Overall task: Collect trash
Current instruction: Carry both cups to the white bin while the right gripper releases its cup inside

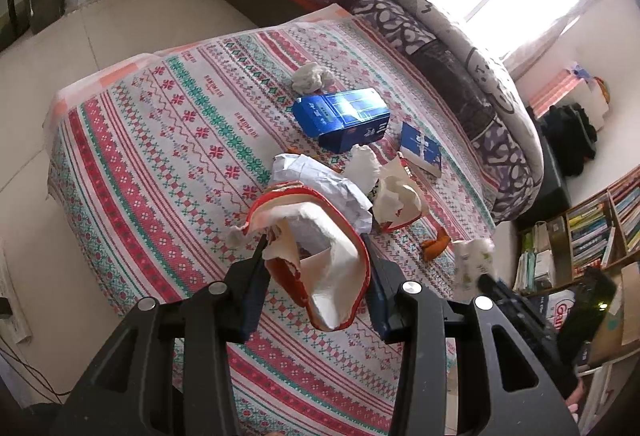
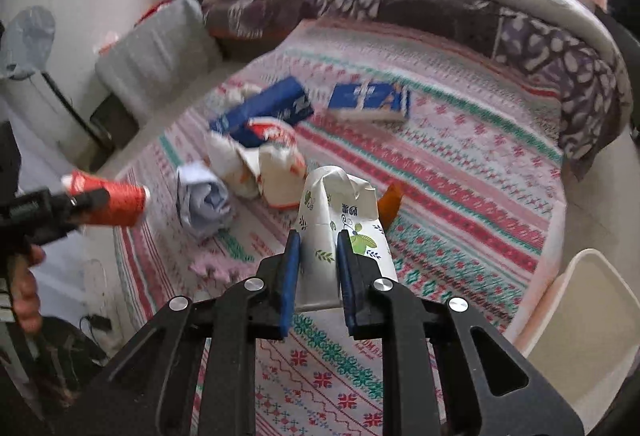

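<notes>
My left gripper (image 1: 316, 252) is shut on a squashed red-and-white paper cup (image 1: 324, 236), held above the patterned cloth (image 1: 160, 140). In the right wrist view my right gripper (image 2: 318, 236) is shut on a white paper cup with green leaf print (image 2: 332, 204). The left gripper (image 2: 80, 200) shows at the left there, with the red cup (image 2: 120, 202). On the cloth lie a blue box (image 1: 342, 116), a blue packet (image 1: 422, 148), a crumpled white sheet (image 1: 320, 184), a paper ball (image 1: 312, 76), a torn red-and-white cup (image 1: 400, 200) and an orange scrap (image 1: 436, 246).
A bed with a purple and white quilt (image 1: 440, 36) borders the far side of the cloth. A white tub (image 2: 592, 300) stands at the right edge. Bookshelves (image 1: 592, 232) stand to the right, and a fan (image 2: 30, 40) and a grey cushion (image 2: 152, 52) to the left.
</notes>
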The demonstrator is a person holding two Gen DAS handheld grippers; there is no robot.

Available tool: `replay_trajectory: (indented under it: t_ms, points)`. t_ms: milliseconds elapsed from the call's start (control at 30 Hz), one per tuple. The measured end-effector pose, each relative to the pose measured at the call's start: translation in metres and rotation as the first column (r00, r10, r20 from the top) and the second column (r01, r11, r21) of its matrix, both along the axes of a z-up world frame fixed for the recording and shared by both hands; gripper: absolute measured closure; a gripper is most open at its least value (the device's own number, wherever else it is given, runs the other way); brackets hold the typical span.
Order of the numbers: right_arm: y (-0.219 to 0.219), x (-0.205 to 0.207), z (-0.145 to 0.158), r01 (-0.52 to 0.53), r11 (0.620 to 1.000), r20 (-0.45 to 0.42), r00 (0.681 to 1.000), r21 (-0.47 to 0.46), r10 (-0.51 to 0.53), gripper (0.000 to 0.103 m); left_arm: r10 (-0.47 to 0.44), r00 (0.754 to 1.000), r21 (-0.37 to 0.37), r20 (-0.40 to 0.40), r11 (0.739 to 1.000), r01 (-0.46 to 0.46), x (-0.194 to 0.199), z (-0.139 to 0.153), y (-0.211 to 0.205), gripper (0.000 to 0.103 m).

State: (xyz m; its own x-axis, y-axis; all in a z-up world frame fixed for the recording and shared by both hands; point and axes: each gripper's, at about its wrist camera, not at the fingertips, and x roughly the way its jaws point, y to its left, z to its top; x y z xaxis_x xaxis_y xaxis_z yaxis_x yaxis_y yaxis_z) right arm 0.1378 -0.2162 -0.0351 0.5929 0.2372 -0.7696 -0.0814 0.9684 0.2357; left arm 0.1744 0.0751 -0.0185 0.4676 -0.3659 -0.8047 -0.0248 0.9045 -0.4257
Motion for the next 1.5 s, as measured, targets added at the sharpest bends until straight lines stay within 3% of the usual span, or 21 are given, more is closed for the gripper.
replay_trajectory:
  t_ms: [500, 900, 1233, 1400, 1500]
  points:
    - [-0.057, -0.03, 0.033, 0.192, 0.981, 0.114, 0.975, 0.01, -0.192, 0.085, -0.075, 0.997, -0.007, 0.031, 0.997, 0.075, 0.002, 0.005, -0.048, 0.061]
    - [-0.137, -0.066, 0.028, 0.45, 0.893, 0.052, 0.892, -0.016, -0.448, 0.084, -0.19, 0.978, 0.017, 0.086, 0.982, 0.189, -0.006, 0.003, -0.115, 0.061]
    - [-0.183, -0.097, 0.023, 0.583, 0.812, 0.009, 0.812, -0.021, -0.583, 0.083, -0.351, 0.927, 0.081, 0.137, 0.936, 0.342, -0.032, 0.002, -0.187, 0.061]
    - [-0.198, -0.11, 0.022, 0.623, 0.781, 0.005, 0.782, -0.038, -0.624, 0.08, -0.417, 0.897, 0.068, 0.147, 0.909, 0.411, -0.044, 0.002, -0.221, 0.061]
    - [-0.207, -0.121, 0.025, 0.657, 0.753, 0.017, 0.754, -0.04, -0.657, 0.06, -0.454, 0.878, 0.049, 0.151, 0.891, 0.452, -0.05, 0.005, -0.242, 0.061]
